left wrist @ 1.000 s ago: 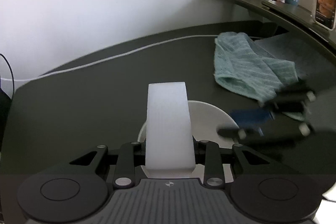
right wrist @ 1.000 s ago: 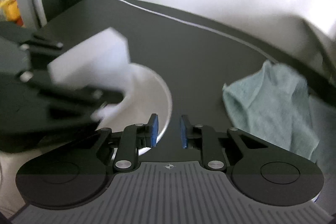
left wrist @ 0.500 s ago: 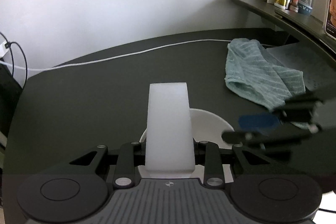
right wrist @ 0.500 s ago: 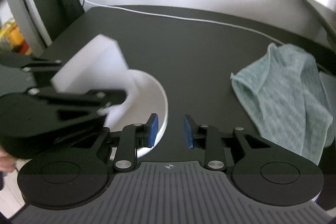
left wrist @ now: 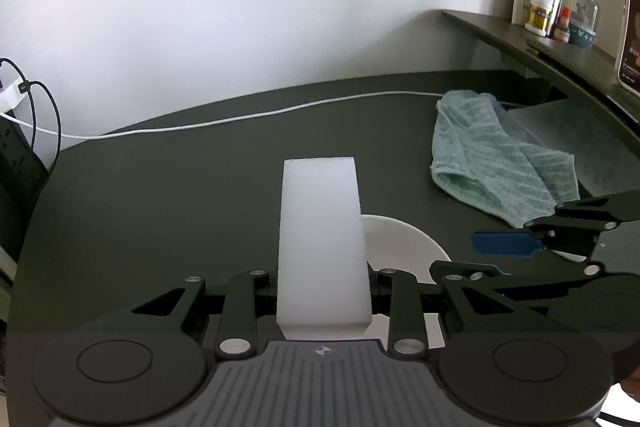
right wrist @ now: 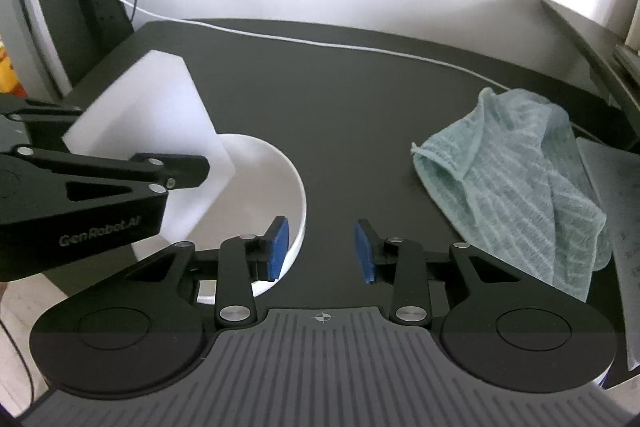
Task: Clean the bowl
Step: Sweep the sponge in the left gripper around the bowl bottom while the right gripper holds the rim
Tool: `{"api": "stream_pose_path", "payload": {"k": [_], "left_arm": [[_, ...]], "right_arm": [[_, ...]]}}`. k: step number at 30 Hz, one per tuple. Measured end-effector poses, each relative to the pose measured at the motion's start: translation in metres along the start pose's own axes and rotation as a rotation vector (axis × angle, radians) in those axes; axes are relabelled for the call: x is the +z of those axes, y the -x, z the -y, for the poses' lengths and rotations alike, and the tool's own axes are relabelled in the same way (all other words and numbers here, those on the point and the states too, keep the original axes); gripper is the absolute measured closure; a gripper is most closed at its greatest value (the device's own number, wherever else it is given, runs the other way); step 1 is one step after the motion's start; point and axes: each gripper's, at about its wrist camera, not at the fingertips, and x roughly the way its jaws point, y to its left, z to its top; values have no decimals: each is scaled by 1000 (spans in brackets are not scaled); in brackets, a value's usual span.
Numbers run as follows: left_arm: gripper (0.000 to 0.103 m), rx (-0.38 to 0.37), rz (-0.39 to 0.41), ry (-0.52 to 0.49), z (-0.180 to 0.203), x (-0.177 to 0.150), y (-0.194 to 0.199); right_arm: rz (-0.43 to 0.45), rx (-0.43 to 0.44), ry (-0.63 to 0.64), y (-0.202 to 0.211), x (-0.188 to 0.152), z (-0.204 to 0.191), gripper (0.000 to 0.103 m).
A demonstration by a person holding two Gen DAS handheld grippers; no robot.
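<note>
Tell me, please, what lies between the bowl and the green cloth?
Only bare dark tabletop separates the bowl from the green cloth, clearest in the right wrist view.

bowl point(right wrist: 298, 195): smooth, glossy white ceramic or plastic
sponge point(left wrist: 322, 239): matt white foam
towel point(right wrist: 516, 187): ribbed teal cloth
tabletop point(right wrist: 340, 99): matt black

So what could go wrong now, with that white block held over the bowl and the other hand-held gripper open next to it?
1. The bowl sits near the table's front edge and nothing grips it; the right hand-held gripper is open around its rim, so scrubbing might push it off.
2. The left hand-held gripper holds the sponge only at its base, so pressing down could bend it or make it slip.
</note>
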Motion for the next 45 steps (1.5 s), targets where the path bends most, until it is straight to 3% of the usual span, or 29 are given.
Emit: {"api": "stream_pose_path", "payload": {"k": [11,16,19,22,24,28,31,34,38,41,43,45], "left_arm": [[73,2,0,-2,6,4,-13],[71,-15,-33,-10,5,-2,-10],[72,-13,-27,-26,8,-2,-5],[72,1,-13,-24,8,1,-3],[72,5,-8,-30,8,4,-5],[72,-6,-12,-71,15,10,-13],[72,-13,-25,-97,19,10,-20],[72,-18,-48,-108,20,7,-29],[72,-12,-57,-123,20,3,-32],[71,-14,-73,-113,17,3,-28],[71,-19,-74,-96,15,3,-24],[71,-19,-67,-86,14,2,-19]], "right_arm": [[-34,41,20,-5,-5,-12,73],[27,-72,240,-14,0,-19,78],[23,-22,286,-19,7,-12,78],[5,-6,259,-19,11,-9,77],[-9,34,180,-14,8,-3,69],[-29,96,55,-7,1,4,63],[-50,99,23,-8,-7,3,64],[-48,112,45,-10,-12,-2,74],[-24,35,166,-11,-12,-11,83],[-5,-50,286,-12,-9,-16,84],[-4,-66,308,-12,-5,-13,84],[-8,-29,269,-9,-1,-5,84]]}}
